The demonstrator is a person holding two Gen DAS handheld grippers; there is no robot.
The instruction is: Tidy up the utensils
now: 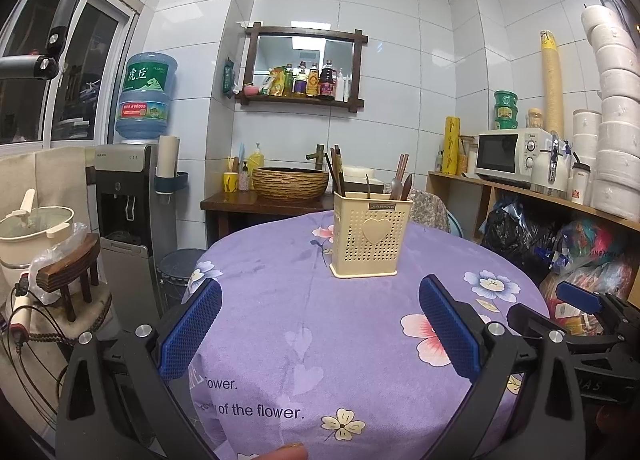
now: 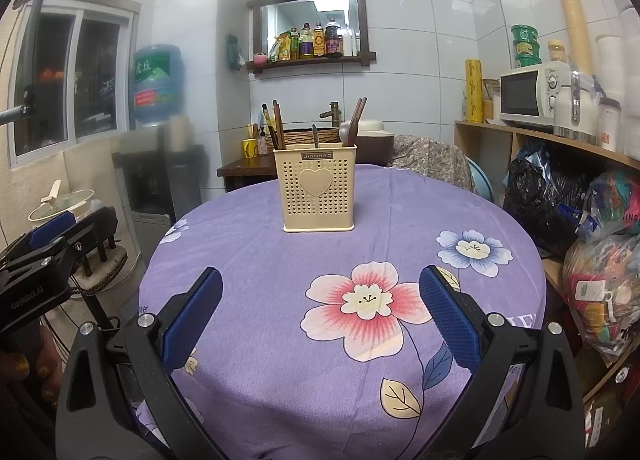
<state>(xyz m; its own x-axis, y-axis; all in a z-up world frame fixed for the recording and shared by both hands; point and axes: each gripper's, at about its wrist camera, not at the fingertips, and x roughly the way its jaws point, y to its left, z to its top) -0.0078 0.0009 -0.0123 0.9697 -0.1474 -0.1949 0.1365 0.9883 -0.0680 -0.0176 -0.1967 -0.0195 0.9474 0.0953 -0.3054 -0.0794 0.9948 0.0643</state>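
Note:
A cream perforated utensil holder [image 1: 371,235] [image 2: 319,193] with a heart on its front stands upright toward the far side of the round table. Wooden chopsticks [image 1: 401,173] [image 2: 357,113], spoons [image 2: 346,133] and other utensils stick out of its top. My left gripper [image 1: 320,320] is open over the near part of the table, nothing between its blue pads. My right gripper [image 2: 320,316] is open too and holds nothing. Each gripper also shows at the edge of the other's view: the right gripper [image 1: 576,302] and the left gripper [image 2: 52,236].
A purple floral cloth [image 1: 320,340] [image 2: 280,260] covers the table. Behind it stands a dark sink counter [image 1: 240,204] with a woven basin [image 1: 290,182]. A water dispenser [image 1: 124,196] and a pot [image 1: 36,228] are at left; shelves with a microwave [image 2: 528,98] and bags [image 2: 540,200] at right.

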